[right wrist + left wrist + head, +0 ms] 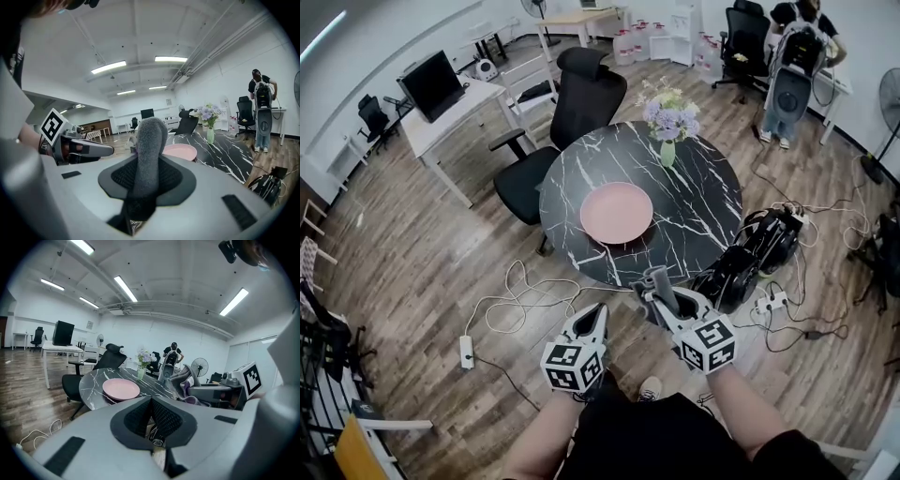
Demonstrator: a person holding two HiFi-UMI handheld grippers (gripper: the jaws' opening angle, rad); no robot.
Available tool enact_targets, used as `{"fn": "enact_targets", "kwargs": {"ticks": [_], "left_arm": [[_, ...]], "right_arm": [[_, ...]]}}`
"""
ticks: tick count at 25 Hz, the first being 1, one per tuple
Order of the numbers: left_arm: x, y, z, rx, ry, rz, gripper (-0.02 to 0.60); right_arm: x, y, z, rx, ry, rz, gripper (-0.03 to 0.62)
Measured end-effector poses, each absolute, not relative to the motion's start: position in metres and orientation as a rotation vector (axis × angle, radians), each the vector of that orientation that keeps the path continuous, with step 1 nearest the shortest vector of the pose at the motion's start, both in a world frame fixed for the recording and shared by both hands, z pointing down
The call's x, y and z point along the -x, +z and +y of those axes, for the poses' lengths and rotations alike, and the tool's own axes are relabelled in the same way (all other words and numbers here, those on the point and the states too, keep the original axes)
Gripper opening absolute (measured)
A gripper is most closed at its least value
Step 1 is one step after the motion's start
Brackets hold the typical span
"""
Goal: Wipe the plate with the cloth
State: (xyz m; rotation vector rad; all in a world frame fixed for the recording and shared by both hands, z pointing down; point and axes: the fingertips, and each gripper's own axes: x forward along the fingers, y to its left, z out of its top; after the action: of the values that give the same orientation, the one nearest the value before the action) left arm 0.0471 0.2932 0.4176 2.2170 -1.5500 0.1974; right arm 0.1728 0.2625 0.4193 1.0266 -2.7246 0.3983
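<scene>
The round pink plate lies flat on the black marbled table. The fuzzy grey cloth sticks up bunched, pinched in the right gripper.

My left claw is pointing forward, its jaws pressing together, pad against pad. Ahead, a pink plate is sitting on a black marble table.

Head camera is looking steeply down from standing height, the surface lying at 12 o'clock. Both gripper cameras are facing it nearly level from close by, sharing the plate.
</scene>
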Motion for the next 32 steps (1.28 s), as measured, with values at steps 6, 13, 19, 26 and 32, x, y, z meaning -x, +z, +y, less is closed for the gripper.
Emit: {"fn": "enact_targets", "kwargs": {"ticks": [6,13,19,26,32], "left_arm": [[-0.035,0.426,0.271,-2.196,0.186,-1.551,0.018],[-0.013,0.435,0.224,-2.184,0.185,-1.520,0.018],[0.005,0.440,0.173,-2.184,0.198,-1.470,0.018],[0.039,0.454,0.115,-2.159,0.222,-1.414,0.019],[0.069,0.471,0.069,-2.117,0.237,-1.347,0.020]], "right_arm": [[-0.166,0.424,0.242,-1.045,0.406,-2.712,0.106],[-0.154,0.426,0.202,-1.093,0.419,-2.691,0.107],[-0.142,0.430,0.157,-1.163,0.457,-2.656,0.107],[-0.116,0.438,0.105,-1.220,0.516,-2.595,0.106],[-0.092,0.441,0.061,-1.281,0.555,-2.541,0.107]]}}
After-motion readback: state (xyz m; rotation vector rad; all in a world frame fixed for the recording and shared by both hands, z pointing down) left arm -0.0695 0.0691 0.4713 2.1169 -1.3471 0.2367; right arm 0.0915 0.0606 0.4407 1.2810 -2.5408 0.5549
